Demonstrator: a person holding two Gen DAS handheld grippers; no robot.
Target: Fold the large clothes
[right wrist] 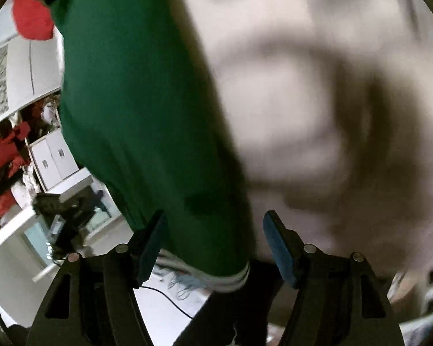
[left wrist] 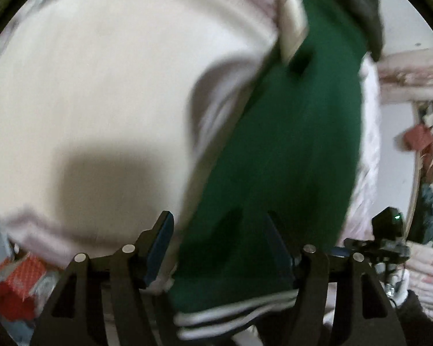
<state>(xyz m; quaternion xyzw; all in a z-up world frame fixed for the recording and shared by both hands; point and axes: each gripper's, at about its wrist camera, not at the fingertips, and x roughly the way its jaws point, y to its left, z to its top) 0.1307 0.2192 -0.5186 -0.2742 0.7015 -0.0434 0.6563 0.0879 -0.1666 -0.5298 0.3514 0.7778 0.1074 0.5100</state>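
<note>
A large garment with a dark green body (left wrist: 288, 155) and white sleeves (left wrist: 101, 80) fills both views, blurred by motion. Its white-striped hem (left wrist: 231, 314) lies between my left gripper's (left wrist: 219, 225) spread fingers; the jaws stand wide apart and the cloth drapes over the gap. In the right wrist view the green panel (right wrist: 135, 101) and pale fabric (right wrist: 303, 72) hang in front of my right gripper (right wrist: 213, 225), whose jaws also stand apart, with the striped hem (right wrist: 233, 281) low between them. My right gripper also shows at the left wrist view's right edge (left wrist: 386, 239).
Red items (left wrist: 17, 288) sit at the lower left of the left wrist view. White cabinets (right wrist: 54, 158) and red cloth (right wrist: 3, 155) stand at the left of the right wrist view. A black cable (right wrist: 170, 302) lies on a white surface below.
</note>
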